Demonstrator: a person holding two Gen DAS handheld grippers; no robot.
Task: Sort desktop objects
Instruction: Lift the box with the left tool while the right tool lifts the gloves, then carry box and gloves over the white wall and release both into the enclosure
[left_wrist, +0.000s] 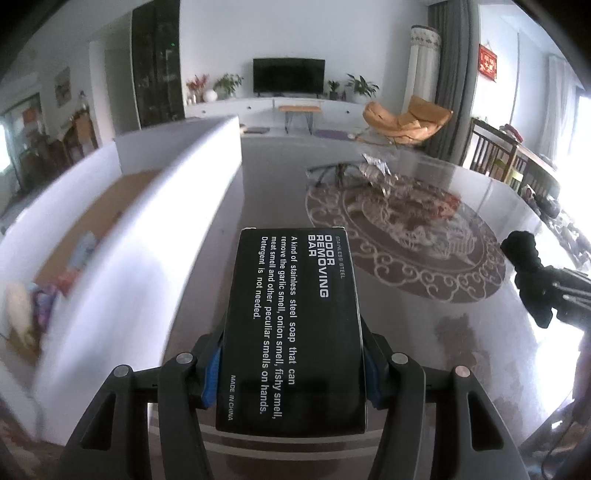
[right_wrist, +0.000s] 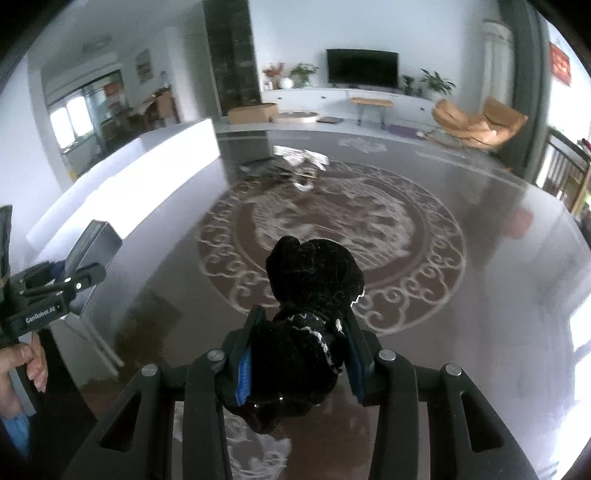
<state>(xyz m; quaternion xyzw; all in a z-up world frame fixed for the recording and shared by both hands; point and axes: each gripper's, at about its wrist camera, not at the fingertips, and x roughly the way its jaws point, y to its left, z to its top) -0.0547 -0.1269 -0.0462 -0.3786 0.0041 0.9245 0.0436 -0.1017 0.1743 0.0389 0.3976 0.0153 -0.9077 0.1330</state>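
Two claws hang above a glossy table (right_wrist: 498, 280) whose top shows a round scroll medallion (left_wrist: 406, 236). Along its left side stands a white-walled box (left_wrist: 147, 229) holding blurred, perhaps fabric, items. Left claw (left_wrist: 291, 369) pinches a black carton (left_wrist: 291, 325) lettered "ODOR REMOVING BAR" between blue pads. Right claw (right_wrist: 299, 365) squeezes a fuzzy black fabric bundle (right_wrist: 314, 295) with pale trim.

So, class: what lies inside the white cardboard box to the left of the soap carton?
Inside the white box, a brown floor shows, with blurred pale and colourful items at the near end. The near wall hides the rest.
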